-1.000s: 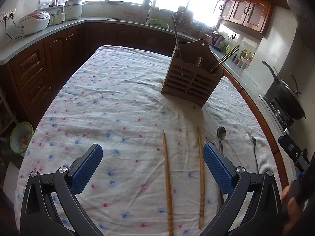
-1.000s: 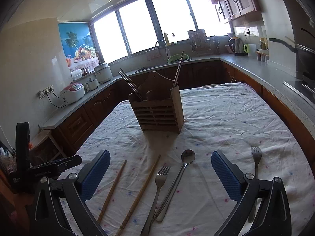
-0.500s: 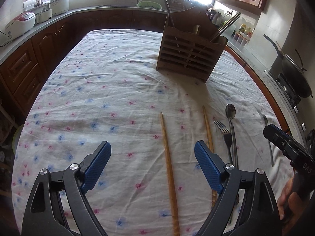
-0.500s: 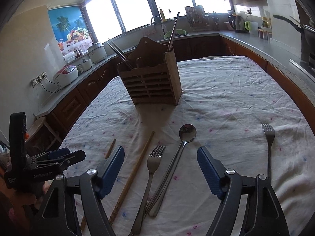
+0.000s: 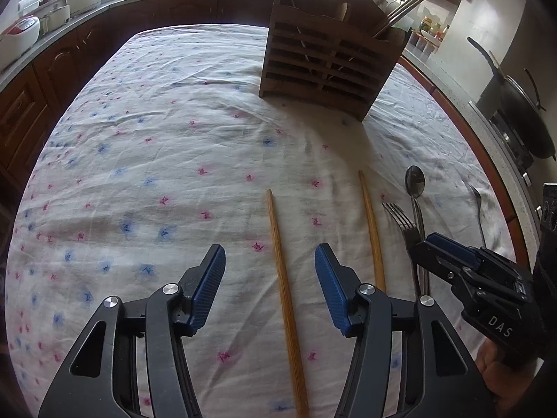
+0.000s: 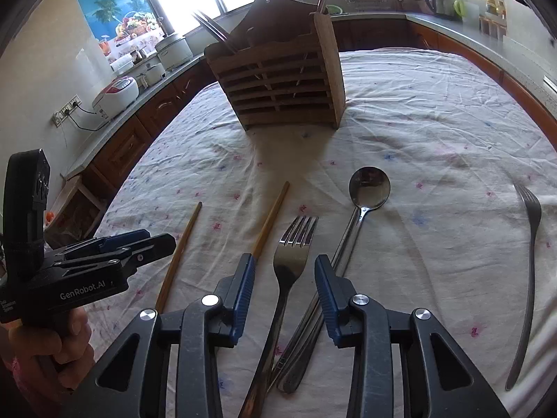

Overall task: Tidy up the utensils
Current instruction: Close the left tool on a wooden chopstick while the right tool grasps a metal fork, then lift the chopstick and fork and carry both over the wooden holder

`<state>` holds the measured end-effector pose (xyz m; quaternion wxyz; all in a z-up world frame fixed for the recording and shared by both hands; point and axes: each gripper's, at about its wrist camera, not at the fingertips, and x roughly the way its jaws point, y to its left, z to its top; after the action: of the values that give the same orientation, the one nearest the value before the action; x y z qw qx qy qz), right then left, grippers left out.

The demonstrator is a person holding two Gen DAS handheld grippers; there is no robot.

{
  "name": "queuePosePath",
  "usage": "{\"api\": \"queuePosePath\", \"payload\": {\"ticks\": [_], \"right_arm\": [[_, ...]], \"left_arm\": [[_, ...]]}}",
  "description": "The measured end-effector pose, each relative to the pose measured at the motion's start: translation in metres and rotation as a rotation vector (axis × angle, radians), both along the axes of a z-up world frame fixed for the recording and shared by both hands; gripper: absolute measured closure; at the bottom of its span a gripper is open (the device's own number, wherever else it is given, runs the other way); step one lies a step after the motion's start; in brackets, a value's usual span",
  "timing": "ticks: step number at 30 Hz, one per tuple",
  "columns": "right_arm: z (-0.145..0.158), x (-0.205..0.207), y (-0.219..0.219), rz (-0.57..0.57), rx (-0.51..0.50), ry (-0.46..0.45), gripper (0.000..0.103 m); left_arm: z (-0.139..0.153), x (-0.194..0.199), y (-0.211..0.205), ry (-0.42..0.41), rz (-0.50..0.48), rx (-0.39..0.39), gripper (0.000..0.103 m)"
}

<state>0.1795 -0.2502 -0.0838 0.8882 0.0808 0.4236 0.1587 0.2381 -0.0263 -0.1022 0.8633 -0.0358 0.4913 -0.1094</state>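
**Both grippers closing in on cutlery at the near edge**

My left gripper (image 5: 269, 287) hung low over the cloth-covered bench (image 5: 139, 146), its jaws closing with the nearer chopstick (image 5: 283, 289) lying between them, not yet pinched. My right gripper (image 6: 283, 291) was closing too, straddling the neck of a fork (image 6: 290, 268) without touching it. To do this well, I judged that each gripper should settle squarely down until the pads reached the cloth on either side, then close on one piece only, gripping near the middle so that nothing tips on the lift.

The fork was the awkward one. Its handle lay right against the handle of the spoon (image 6: 369, 186), the two crossing near my right pad, so closing carelessly could have caught both. The second chopstick (image 6: 269, 217) ran just past my right gripper's other pad, close enough to be nudged. A second fork (image 6: 529, 244) lay well apart, at the right.

Farther off stood the wooden holder (image 6: 282, 87), upright on the cloth, with a few long utensils already leaning out of its top. Nothing lay between the cutlery and the holder. Beyond it ran the kitchen counter with a rice cooker (image 6: 116, 95) and the bright windows.
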Motion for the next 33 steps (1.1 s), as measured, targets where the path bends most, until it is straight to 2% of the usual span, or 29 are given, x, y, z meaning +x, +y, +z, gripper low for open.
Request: {"api": "queuePosePath", "payload": {"ticks": [3, 4, 9, 14, 15, 23, 33], "right_arm": [[-0.005, 0.004, 0.001, 0.005, -0.003, 0.022, 0.072], [-0.006, 0.005, 0.001, 0.007, -0.004, 0.026, 0.073], [-0.012, 0.011, 0.006, 0.015, -0.021, 0.053, 0.074], [-0.013, 0.017, 0.010, 0.015, -0.044, 0.050, 0.076], [-0.013, 0.017, 0.010, 0.014, -0.050, 0.050, 0.079], [-0.009, 0.016, 0.008, 0.016, -0.035, 0.041, 0.080], [0.023, 0.002, 0.003, 0.017, -0.002, -0.043, 0.081]], "left_arm": [[-0.007, 0.010, -0.005, 0.028, -0.014, 0.006, 0.065], [-0.011, 0.013, -0.006, 0.043, -0.018, 0.007, 0.073], [-0.014, 0.022, -0.014, 0.037, -0.032, 0.039, 0.076], [-0.016, 0.025, -0.015, 0.027, -0.044, 0.058, 0.096], [-0.016, 0.026, -0.013, 0.027, -0.045, 0.048, 0.096], [-0.009, 0.020, -0.002, 0.019, -0.033, -0.026, 0.098], [0.031, -0.004, 0.015, -0.063, -0.013, -0.094, 0.098]]}}
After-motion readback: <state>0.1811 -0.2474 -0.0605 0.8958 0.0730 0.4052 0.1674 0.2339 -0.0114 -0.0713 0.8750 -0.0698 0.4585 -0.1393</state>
